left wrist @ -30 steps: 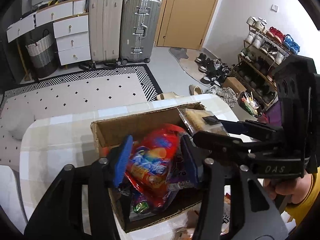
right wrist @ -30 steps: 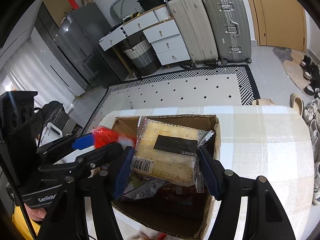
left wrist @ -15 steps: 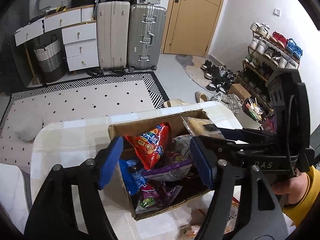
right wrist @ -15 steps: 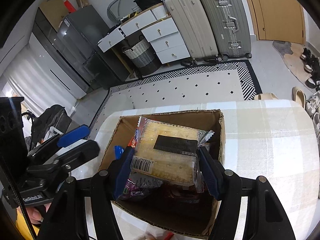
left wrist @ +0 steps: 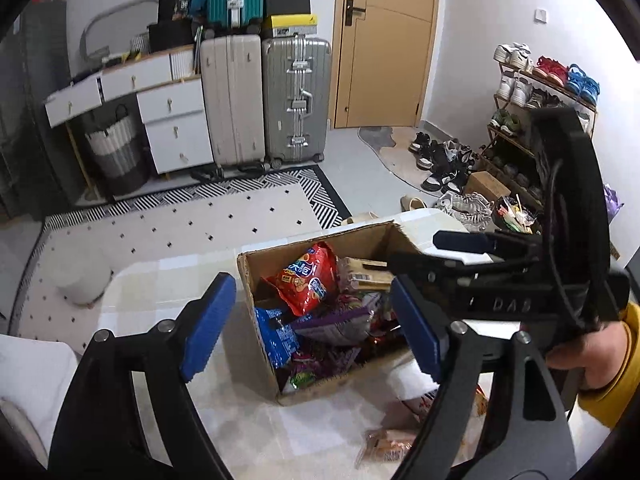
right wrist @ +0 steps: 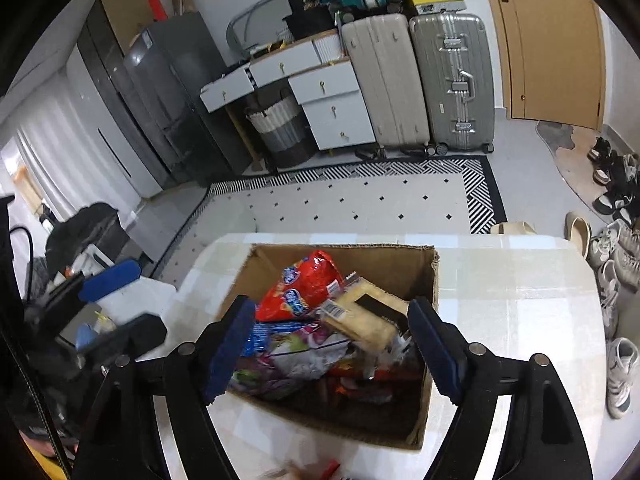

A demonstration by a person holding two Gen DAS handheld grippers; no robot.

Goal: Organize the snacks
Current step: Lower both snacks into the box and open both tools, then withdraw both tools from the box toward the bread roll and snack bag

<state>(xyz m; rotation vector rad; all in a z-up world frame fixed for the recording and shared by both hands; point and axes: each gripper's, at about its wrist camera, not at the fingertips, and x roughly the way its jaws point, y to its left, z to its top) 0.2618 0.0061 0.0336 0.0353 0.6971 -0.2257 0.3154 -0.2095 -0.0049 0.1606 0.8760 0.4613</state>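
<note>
From your left wrist view, your left gripper (left wrist: pixel 308 328) hangs above the near left corner of the cardboard box (left wrist: pixel 256 280), its jaws opening wide with nothing pinched between the blue pads. The box sits on the checked table (left wrist: pixel 168 280) and is already well filled: a red snack bag (left wrist: pixel 308 276) leans upright near the back, a blue packet (left wrist: pixel 280 336) lies against the left wall, and a purple packet (left wrist: pixel 336 320) lies across the middle. Your right gripper (left wrist: pixel 436 252) reaches in over the box's right side, and your hand (left wrist: pixel 588 352) in a yellow sleeve holds its handle. On the table in front of the box a few loose packets (left wrist: pixel 384 448) lie outside it, so sorting is not finished.

From your right wrist view, your right gripper (right wrist: pixel 332 344) is over the box (right wrist: pixel 434 280), jaws opening, pads clear of everything. The cracker pack (right wrist: pixel 360 320) lies tilted on top of the pile beside the red snack bag (right wrist: pixel 304 284), touching neither pad. Your left gripper (right wrist: pixel 120 300) stands off to the left, beyond the table edge. By my reading most snacks are in; the strays at the near edge are what remain.
</note>
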